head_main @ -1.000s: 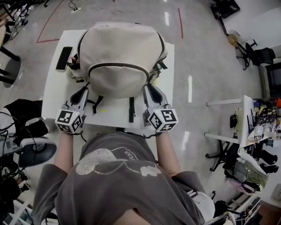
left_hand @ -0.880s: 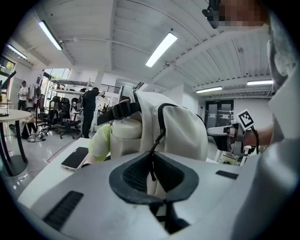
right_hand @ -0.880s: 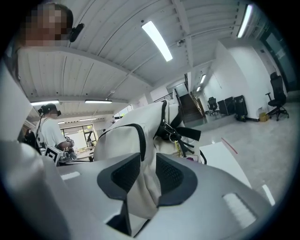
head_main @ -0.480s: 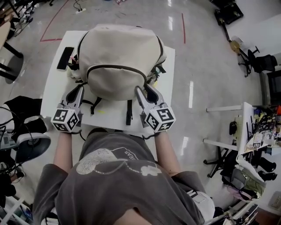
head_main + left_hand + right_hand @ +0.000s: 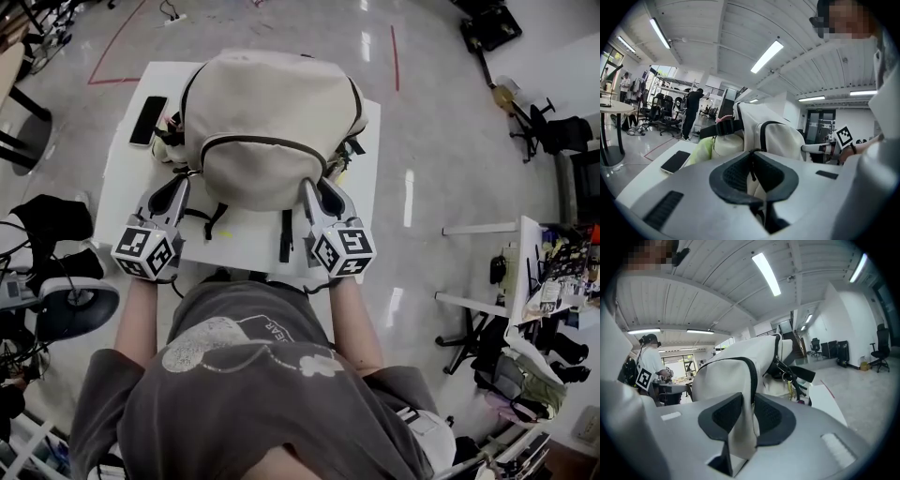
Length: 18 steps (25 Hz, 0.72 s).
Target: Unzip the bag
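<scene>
Closing right gripper [image 5: 316, 187] fingers pinch bag [image 5: 272, 112] fabric; bag shifted right.

We see a black phone [image 5: 148, 120] lying flat on the white table [image 5: 117, 192], ahead and to the left of the left gripper [image 5: 176, 186]. Red tape lines [image 5: 114, 42] cross the shiny floor [image 5: 441, 141] beyond it. A cluttered shelf [image 5: 553, 262] stands well off to the right of the right gripper [image 5: 317, 187].

bag [image 5: 272, 94] cream, dk zip [image 5: 262, 140] | table [image 5: 120, 187] wht | phone [image 5: 148, 108] blk | shirt [image 5: 253, 394] gry
</scene>
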Each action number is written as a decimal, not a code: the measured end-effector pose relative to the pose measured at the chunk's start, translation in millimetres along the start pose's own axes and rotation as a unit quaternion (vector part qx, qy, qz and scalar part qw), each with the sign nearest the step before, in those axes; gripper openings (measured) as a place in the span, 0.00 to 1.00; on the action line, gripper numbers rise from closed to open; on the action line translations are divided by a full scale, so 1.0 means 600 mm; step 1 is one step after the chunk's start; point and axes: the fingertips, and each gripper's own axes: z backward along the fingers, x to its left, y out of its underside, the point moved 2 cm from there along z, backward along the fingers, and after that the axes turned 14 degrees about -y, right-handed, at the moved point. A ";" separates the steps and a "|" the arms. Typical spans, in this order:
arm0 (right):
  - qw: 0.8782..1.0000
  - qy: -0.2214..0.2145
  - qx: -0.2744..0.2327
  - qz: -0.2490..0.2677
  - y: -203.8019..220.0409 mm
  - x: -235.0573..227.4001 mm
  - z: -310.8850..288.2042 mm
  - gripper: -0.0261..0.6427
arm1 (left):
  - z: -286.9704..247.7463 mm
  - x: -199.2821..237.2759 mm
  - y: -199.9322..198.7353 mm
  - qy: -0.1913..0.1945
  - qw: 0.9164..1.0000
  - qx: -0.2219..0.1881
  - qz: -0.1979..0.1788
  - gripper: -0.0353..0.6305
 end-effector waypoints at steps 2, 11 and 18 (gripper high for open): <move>1.000 0.009 -0.001 0.000 0.001 0.000 0.001 0.17 | 0.002 -0.005 -0.008 0.015 1.000 -0.001 0.013 0.10; 1.000 0.025 -0.006 -0.003 0.003 0.000 0.001 0.17 | -0.013 -0.022 -0.050 0.049 0.998 -0.019 0.029 0.10; 1.000 0.026 -0.009 -0.002 0.003 0.000 0.001 0.17 | -0.035 -0.029 -0.083 0.050 0.998 -0.027 0.002 0.10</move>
